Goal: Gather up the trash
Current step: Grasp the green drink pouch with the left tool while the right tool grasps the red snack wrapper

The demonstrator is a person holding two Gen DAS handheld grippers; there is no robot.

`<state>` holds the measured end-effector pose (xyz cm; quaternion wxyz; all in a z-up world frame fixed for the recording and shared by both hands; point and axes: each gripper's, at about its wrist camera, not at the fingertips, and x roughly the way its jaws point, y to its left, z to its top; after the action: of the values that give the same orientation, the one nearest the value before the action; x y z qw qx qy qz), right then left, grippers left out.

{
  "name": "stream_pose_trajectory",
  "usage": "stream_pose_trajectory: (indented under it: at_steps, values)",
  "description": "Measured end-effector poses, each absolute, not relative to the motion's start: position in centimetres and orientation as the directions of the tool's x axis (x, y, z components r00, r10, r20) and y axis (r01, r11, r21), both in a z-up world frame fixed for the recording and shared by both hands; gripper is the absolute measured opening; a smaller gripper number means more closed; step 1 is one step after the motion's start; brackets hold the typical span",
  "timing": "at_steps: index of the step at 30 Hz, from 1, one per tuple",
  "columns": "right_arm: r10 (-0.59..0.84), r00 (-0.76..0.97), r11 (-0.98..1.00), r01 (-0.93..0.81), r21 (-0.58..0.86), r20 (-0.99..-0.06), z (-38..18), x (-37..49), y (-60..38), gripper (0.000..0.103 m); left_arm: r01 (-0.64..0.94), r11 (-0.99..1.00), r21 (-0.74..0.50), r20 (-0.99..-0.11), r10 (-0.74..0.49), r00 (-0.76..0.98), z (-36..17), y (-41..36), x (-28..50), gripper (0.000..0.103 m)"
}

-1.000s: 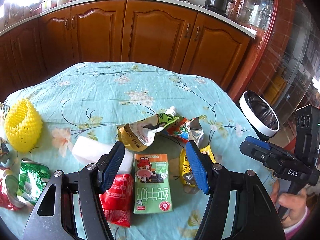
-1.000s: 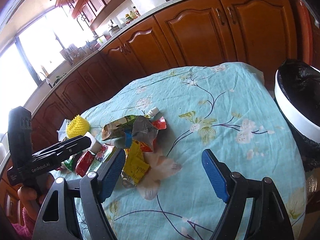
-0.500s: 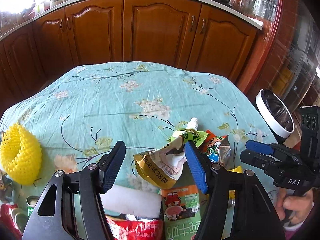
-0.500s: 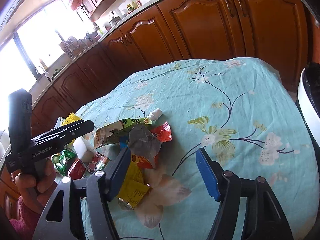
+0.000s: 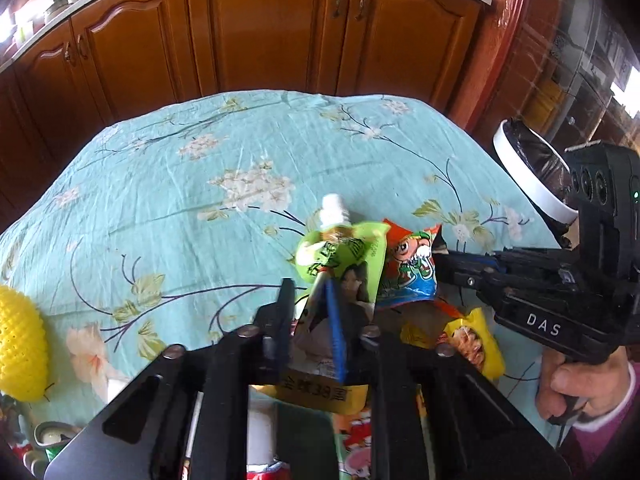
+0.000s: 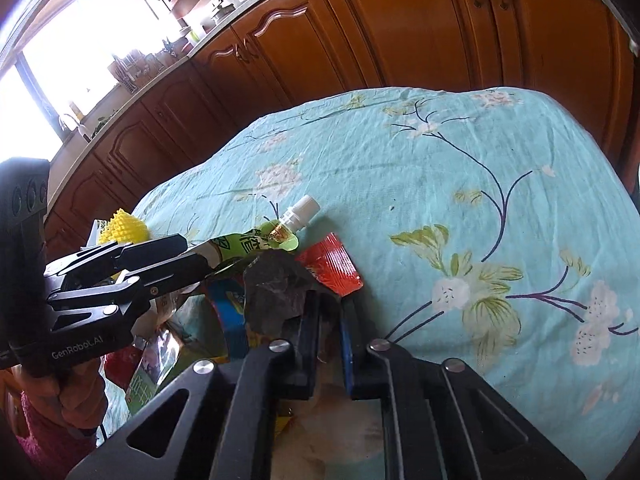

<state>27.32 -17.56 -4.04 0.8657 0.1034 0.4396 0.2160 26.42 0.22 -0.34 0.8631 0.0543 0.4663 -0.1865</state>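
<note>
Left wrist view: we see our left gripper (image 5: 310,300) just closed, pinching the green spout pouch (image 5: 344,256) mid-counter (image 5: 180,200).
Right wrist view: our right gripper (image 6: 328,312) just closed, pinching the crumpled snack wrapper (image 6: 276,292) beside it.

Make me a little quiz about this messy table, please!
1. True or false: the left gripper is shut on the green spouted pouch.
2. The right gripper pinches: A yellow foam net, B crumpled snack wrapper, C tablecloth?
3. What colour is the liner in the white-rimmed bin?
Key: 1 true; 2 B; 3 black. Both grippers' jaws have just been closing onto that trash.
</note>
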Motion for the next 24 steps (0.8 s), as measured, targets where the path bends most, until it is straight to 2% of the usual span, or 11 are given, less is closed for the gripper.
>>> stream_pose_trajectory:
  at_steps: [4,24]
  values:
    - [0.454,0.561,0.891,-0.276,0.361,-0.692,-3.0,26.7,-18.6,0.002,0.418,0.907,-0.048,-0.818,-0.276,0.504,-0.2,-1.5,25.6,0.002]
    - [0.385,0.689,0.914,-0.191,0.358,-0.614,1.3,21.1,-27.0,0.001,0.427,0.888,-0.172,-0.731,-0.405,0.549,4.0,-6.4,21.9,0.002]
